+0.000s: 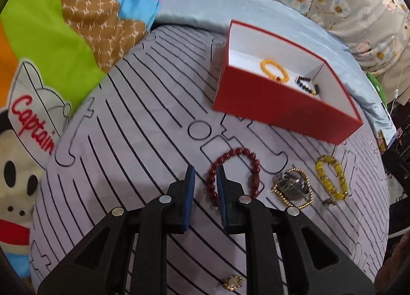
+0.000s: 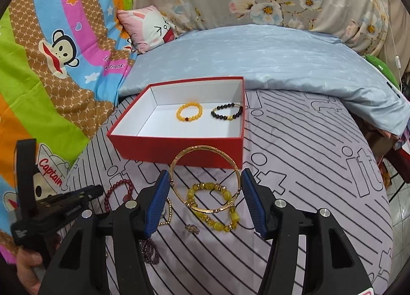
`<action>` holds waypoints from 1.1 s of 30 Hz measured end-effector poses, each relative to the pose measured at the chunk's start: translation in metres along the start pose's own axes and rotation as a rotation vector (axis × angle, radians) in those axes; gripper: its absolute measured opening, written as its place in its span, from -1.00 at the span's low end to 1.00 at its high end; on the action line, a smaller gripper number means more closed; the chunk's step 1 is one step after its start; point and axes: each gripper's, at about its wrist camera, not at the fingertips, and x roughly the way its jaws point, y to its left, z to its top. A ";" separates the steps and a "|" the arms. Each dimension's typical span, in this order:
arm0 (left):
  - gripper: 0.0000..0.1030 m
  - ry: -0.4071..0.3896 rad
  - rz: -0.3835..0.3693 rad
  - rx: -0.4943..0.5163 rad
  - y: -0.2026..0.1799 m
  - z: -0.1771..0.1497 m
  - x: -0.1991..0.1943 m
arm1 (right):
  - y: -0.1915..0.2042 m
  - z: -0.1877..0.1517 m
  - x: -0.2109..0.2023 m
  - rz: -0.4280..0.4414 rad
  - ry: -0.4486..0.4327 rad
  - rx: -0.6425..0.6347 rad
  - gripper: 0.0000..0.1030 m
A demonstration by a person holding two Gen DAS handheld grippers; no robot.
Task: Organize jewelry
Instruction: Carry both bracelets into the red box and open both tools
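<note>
In the right wrist view my right gripper (image 2: 205, 171) is shut on a gold bangle (image 2: 205, 146), which spans the gap and touches both blue pads, held in front of the red box (image 2: 179, 148). An orange bead bracelet (image 2: 189, 112) and a black bead bracelet (image 2: 226, 111) lie inside the box. My left gripper (image 1: 205, 168) is low over the striped sheet with its jaws a narrow way apart. Its right finger overlaps the left arc of a dark red bead bracelet (image 1: 241, 151), and the pads press on nothing. The box (image 1: 282, 100) stands beyond it.
On the lilac striped sheet (image 1: 143, 120) lie a yellow bead bracelet (image 1: 319, 170), a gold chain piece with a grey stone (image 1: 293, 184) and a small gold flower piece (image 1: 232, 282). A blue pillow (image 2: 282, 56) lies behind the box. A cartoon blanket (image 2: 51, 77) is on the left.
</note>
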 end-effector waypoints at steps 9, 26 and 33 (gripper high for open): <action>-0.47 -0.005 0.005 0.034 -0.016 0.000 0.015 | 0.006 0.001 0.005 0.002 0.010 -0.012 0.07; -0.86 -0.125 -0.100 0.033 -0.033 0.028 -0.042 | 0.012 0.010 0.006 0.010 0.005 -0.023 0.07; -0.86 -0.214 -0.147 0.080 -0.058 0.067 -0.071 | 0.012 0.025 0.013 0.012 -0.008 -0.028 0.07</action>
